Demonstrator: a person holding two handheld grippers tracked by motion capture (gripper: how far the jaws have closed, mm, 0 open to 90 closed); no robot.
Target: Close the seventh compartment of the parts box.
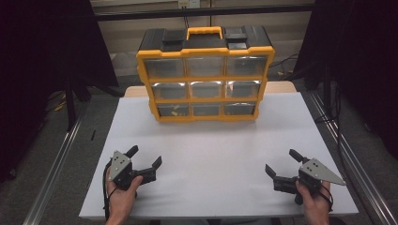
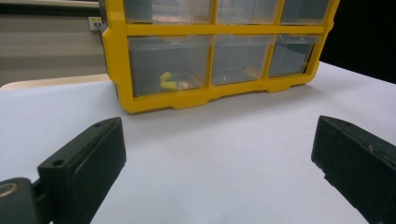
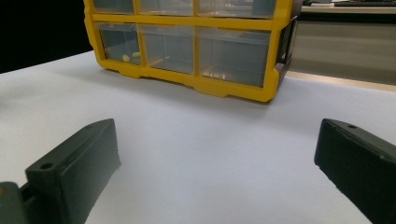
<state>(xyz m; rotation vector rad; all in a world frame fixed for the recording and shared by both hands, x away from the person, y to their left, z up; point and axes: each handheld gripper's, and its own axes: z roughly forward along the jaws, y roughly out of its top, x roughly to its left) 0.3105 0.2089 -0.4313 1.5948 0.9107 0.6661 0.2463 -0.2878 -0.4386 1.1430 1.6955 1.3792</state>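
A yellow and black organizer cabinet [image 1: 205, 75] with several clear drawers stands upright at the far middle of the white table [image 1: 216, 154]. Small yellow pieces [image 2: 169, 83] lie in its bottom left drawer, and I see these yellow pieces [image 3: 130, 56] from the right gripper view too. My left gripper [image 1: 145, 156] rests near the front left of the table, jaws wide apart, nothing between them. My right gripper [image 1: 282, 162] sits near the front right, also open and empty. In both gripper views the cabinet [image 2: 215, 51] [image 3: 191, 42] lies well ahead of the jaws.
Bare white tabletop [image 2: 224, 154] stretches between the grippers and the cabinet. Dark curtains [image 1: 42, 56] hang at both sides. Metal floor rails [image 1: 56, 164] run along the table's left and right. A wooden edge [image 3: 336, 79] shows behind the white surface.
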